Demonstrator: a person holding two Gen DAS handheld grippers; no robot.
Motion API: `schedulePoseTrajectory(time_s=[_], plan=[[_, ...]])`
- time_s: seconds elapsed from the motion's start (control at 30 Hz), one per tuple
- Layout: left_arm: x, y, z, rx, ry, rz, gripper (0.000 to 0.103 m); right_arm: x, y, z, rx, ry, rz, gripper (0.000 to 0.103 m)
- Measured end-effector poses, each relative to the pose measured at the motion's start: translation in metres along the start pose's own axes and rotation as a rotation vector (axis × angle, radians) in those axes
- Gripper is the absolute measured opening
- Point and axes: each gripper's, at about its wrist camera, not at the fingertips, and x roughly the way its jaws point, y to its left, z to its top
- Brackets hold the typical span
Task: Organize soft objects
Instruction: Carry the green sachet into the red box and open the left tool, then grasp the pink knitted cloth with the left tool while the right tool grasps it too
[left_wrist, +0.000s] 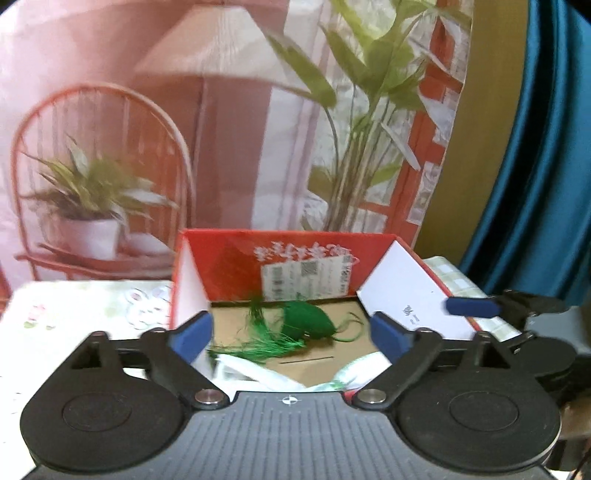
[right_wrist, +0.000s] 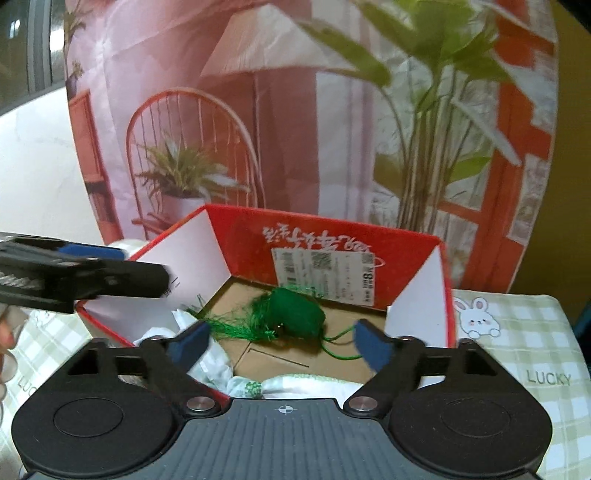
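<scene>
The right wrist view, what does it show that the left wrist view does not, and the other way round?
Only the right wrist view: a rabbit print above the word LUCKY on the checked cloth, and a window at far left.
Only the left wrist view: a blue curtain at right.
Both: the red box holding a green tasselled pouch and white fabric.

Printed backdrop (left_wrist: 229, 110), teal curtain (left_wrist: 546, 147)
</scene>
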Motion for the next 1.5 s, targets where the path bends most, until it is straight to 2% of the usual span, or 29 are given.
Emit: schedulePoseTrajectory(time_s=[0.07, 0.3, 0.43, 0.6, 0.73, 0.8, 0.83, 0.87, 0.93, 1.0, 1.1, 1.33, 1.5], plan=[[-0.011, 0.001, -0.003, -0.006, -0.007, 0.025, 0.103, -0.011, -0.002, -0.003, 0.010, -0.026, 0.002, 0.103], [-0.031, 0.012, -0.023, -0.040, 0.020, 0.071, 0.103, -0.041, -0.004, -0.020, 0.031, -0.088, -0.041, 0.103], [-0.045, 0.019, -0.040, -0.066, 0.001, 0.092, 0.103, -0.055, -0.009, -0.039, 0.067, -0.121, -0.061, 0.103], [-0.058, 0.016, -0.059, -0.080, -0.021, 0.148, 0.102, -0.060, -0.017, -0.061, 0.107, -0.098, -0.064, 0.103], [-0.062, 0.010, -0.072, -0.105, -0.012, 0.134, 0.099, -0.056, -0.025, -0.083, 0.110, -0.059, -0.055, 0.103], [-0.062, 0.006, -0.078, -0.118, -0.003, 0.138, 0.094, -0.053, -0.027, -0.093, 0.123, -0.045, -0.044, 0.103], [-0.060, 0.004, -0.081, -0.120, 0.008, 0.152, 0.087, -0.052, -0.028, -0.097, 0.133, -0.043, -0.042, 0.102], [-0.058, 0.002, -0.083, -0.121, 0.021, 0.163, 0.077, -0.051, -0.028, -0.100, 0.137, -0.039, -0.047, 0.102], [-0.054, 0.001, -0.087, -0.122, 0.040, 0.153, 0.071, -0.047, -0.028, -0.105, 0.134, -0.025, -0.062, 0.096], [-0.050, 0.002, -0.090, -0.127, 0.057, 0.135, 0.067, -0.044, -0.029, -0.108, 0.137, -0.009, -0.057, 0.083], [-0.045, 0.001, -0.096, -0.138, 0.081, 0.128, 0.066, -0.040, -0.033, -0.113, 0.162, 0.013, -0.045, 0.074], [-0.034, -0.001, -0.105, -0.161, 0.109, 0.111, 0.067, -0.028, -0.039, -0.118, 0.214, 0.081, -0.025, 0.071], [-0.031, 0.006, -0.112, -0.208, 0.112, 0.068, 0.062, -0.018, -0.042, -0.126, 0.237, 0.116, -0.017, 0.068]])
